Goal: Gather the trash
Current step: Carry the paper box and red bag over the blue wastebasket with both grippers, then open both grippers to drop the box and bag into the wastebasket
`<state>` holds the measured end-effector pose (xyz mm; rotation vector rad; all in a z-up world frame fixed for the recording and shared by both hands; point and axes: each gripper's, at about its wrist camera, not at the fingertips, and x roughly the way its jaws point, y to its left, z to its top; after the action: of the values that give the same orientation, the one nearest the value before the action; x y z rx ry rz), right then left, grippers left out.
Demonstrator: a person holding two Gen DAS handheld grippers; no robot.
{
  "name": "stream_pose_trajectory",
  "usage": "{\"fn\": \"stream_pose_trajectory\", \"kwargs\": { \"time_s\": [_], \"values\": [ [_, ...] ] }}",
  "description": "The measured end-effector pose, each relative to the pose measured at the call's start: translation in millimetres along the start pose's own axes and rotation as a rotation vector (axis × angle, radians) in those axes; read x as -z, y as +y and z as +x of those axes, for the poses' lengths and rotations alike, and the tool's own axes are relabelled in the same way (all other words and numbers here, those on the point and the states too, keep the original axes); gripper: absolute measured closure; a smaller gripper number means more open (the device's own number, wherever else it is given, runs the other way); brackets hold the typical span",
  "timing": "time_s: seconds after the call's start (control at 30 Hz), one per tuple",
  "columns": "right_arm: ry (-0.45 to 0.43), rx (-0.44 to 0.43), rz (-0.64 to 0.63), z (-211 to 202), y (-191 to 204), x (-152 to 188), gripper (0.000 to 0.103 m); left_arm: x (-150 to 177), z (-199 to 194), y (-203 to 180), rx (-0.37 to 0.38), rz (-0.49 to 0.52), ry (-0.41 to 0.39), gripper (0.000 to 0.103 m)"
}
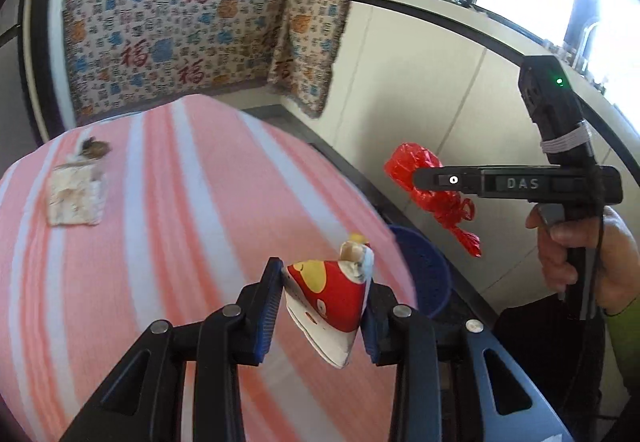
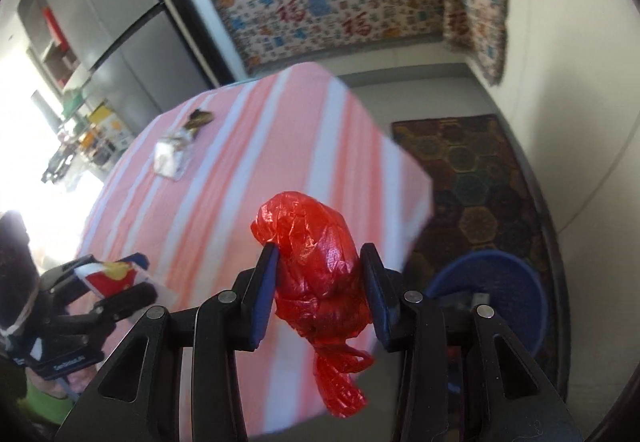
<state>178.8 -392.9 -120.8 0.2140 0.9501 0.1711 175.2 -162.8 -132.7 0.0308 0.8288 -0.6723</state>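
The red knotted plastic bag (image 2: 320, 278) hangs between the pads of the right gripper (image 2: 320, 298), which is closed onto its bulk, with the tied tail dangling below; in the left wrist view the same bag (image 1: 424, 185) shows at about 3 o'clock, held in the air off the table's edge. The left gripper (image 1: 324, 306) is likewise closed on a piece of trash, a red and yellow printed wrapper (image 1: 332, 298), pinched flat between its blue pads (image 1: 269, 306) above the near edge of the striped tablecloth (image 1: 172, 226).

The blue bin (image 2: 504, 298) sits on the floor at about 4 o'clock in the right wrist view, beside the table and on the patterned rug (image 2: 476, 177); it looks to be the destination. To do this well, I judge each load should be carried fully over the bin's mouth before the fingers part; the bag first, since it is nearer; the light wrapper released low, lest it drift past the rim.

A crumpled tissue with brown scraps (image 1: 78, 185) lies on the cloth at about 10 o'clock, not yet collected.
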Motion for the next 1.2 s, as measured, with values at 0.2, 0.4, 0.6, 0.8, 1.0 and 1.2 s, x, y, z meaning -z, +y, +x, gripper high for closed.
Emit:
{"fn": "stream_pose_trajectory", "kwargs": {
  "time_s": [0.2, 0.4, 0.6, 0.8, 1.0, 1.2],
  "values": [
    [0.017, 0.144, 0.167, -1, -112, 29, 0.060, -18, 82, -93, 0.146, 0.081, 0.092, 0.067],
    [0.031, 0.157, 0.280, 15, -176, 46, 0.060, -19, 168, -144, 0.195, 0.099, 0.182, 0.066],
    [0.040, 0.141, 0.348, 32, -212, 54, 0.060, -16, 227, -161, 0.181, 0.102, 0.230, 0.063],
    [0.048, 0.093, 0.426, 48, -240, 66, 0.050, -5, 262, -167, 0.127, 0.147, 0.232, 0.040],
    [0.000, 0.097, 0.461, 38, -246, 67, 0.041, -12, 272, -157, 0.073, 0.115, 0.237, 0.037],
    [-0.078, 0.172, 0.394, 13, -219, 62, 0.027, -20, 210, -150, 0.078, 0.111, 0.138, 0.037]
  ]
}}
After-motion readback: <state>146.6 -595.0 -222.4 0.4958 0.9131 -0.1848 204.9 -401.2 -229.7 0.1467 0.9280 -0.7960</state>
